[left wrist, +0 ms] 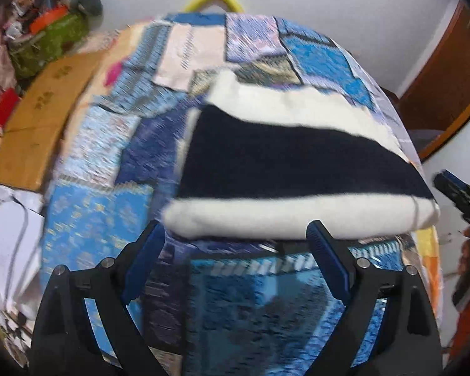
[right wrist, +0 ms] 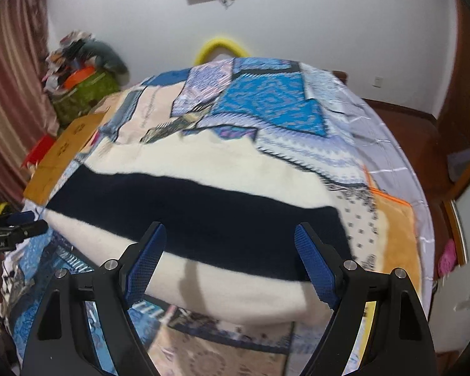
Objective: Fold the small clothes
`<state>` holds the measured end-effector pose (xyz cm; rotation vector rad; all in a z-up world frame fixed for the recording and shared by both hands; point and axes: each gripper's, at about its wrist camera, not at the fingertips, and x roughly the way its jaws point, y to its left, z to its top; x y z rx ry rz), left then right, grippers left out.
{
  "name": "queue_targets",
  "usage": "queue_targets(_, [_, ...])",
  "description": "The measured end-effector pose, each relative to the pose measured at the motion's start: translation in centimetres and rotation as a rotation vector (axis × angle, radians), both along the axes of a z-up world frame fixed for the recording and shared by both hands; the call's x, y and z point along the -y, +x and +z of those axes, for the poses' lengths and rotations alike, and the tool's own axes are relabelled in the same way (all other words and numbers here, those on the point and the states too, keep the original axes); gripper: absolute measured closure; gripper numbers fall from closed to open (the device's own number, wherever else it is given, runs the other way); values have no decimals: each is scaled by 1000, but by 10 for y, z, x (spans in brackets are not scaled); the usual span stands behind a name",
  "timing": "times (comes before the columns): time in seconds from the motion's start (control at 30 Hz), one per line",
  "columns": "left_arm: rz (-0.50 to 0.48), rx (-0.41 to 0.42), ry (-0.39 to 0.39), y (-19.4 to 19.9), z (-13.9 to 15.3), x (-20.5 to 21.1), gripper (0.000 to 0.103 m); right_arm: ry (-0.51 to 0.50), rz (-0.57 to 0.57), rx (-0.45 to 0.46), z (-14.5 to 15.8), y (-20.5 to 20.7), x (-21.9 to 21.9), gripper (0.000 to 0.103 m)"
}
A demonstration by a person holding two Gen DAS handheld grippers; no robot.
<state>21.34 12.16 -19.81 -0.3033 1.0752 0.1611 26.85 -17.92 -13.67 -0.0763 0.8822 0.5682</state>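
Observation:
A cream knit garment with a wide dark navy band (left wrist: 297,169) lies folded flat on the blue patchwork bedspread (left wrist: 109,213). It also shows in the right wrist view (right wrist: 203,216). My left gripper (left wrist: 235,235) is open and empty, just short of the garment's near cream edge. My right gripper (right wrist: 230,238) is open and empty, hovering over the garment's near edge. The right gripper shows at the right edge of the left wrist view (left wrist: 457,194), and the left gripper at the left edge of the right wrist view (right wrist: 12,225).
A cardboard sheet (left wrist: 37,119) lies along the bed's left side. A pile of clutter with a green bag (left wrist: 50,37) stands at the far left. A yellow hoop (right wrist: 222,48) rises behind the bed. Wooden floor (right wrist: 423,144) lies to the right.

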Motion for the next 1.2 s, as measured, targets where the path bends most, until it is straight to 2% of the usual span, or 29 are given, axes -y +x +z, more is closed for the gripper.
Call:
queue_targets(0.17, [-12,-42,-107,8,-15,10,11,-38,52,-42,-22,4,-26,21])
queue_targets(0.3, [-31,-45,-199,15,-22,15,11,-62,66,-76,-40,7,-33,21])
queue_targets(0.5, [11,-87,-448,31,-43,2,11,-44,68,-93,-48,6,-31,21])
queue_targets(0.67, [63,-78,-526,41,-49,-10,11,-41,75,-86,-50,4,-32,19])
queue_targets(0.87, [134,-58,-551,55,-53,-20,12,-55,79,-75,-52,4,-36,18])
queue_targets(1.0, [188,-42,-506,65,-55,-25,25,-53,77,-74,-51,3,-37,18])
queue_targets(1.17, [197,-17,-414,78,-56,-27,38,-58,74,-71,-51,3,-36,18])
queue_targets(1.2, [205,-12,-404,79,-56,-29,45,-58,73,-71,-51,2,-36,18])
